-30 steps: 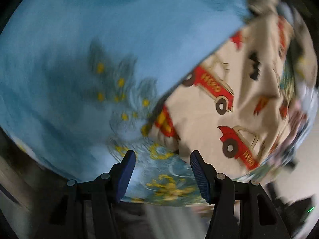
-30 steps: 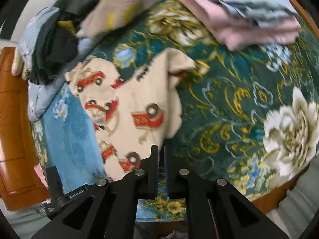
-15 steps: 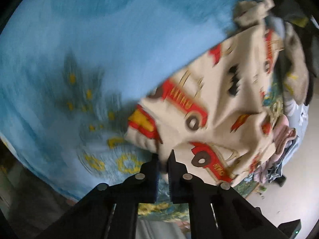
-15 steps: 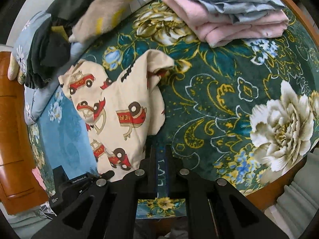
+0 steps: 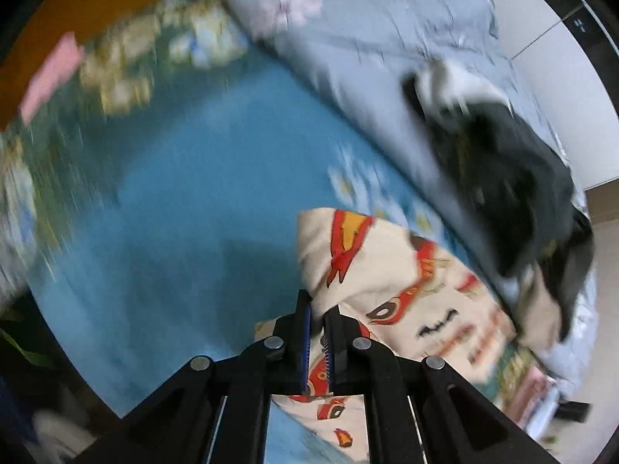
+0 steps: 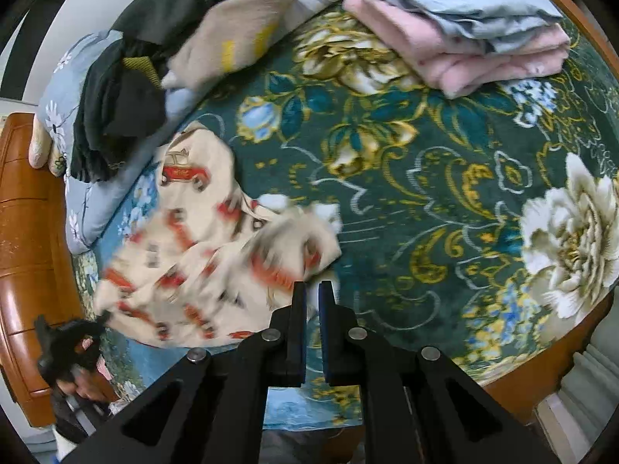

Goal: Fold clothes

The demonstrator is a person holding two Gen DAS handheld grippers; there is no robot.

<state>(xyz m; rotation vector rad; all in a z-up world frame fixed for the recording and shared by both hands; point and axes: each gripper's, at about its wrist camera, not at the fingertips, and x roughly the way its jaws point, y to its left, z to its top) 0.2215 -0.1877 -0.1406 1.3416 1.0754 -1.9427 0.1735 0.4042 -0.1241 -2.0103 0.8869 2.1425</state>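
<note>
Left wrist view: the left claw (image 5: 317, 332) is clamped on a corner of the cream car-print garment (image 5: 387, 282), raised over the bed's floral blanket (image 6: 425, 178). The right claw (image 6: 312, 309) is pressed together, seemingly empty. Pink and grey folded clothes (image 6: 464, 50) are stacked; a dark heap (image 6: 127, 92) remains unfolded.

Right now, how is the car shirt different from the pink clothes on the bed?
The car shirt is cream with red cars; the pink clothes are plain. The car shirt is rumpled and spread out, pinched by the left gripper; the pink clothes sit neatly folded, untouched, under a grey-blue piece. Both are on the flowered blanket.
</note>
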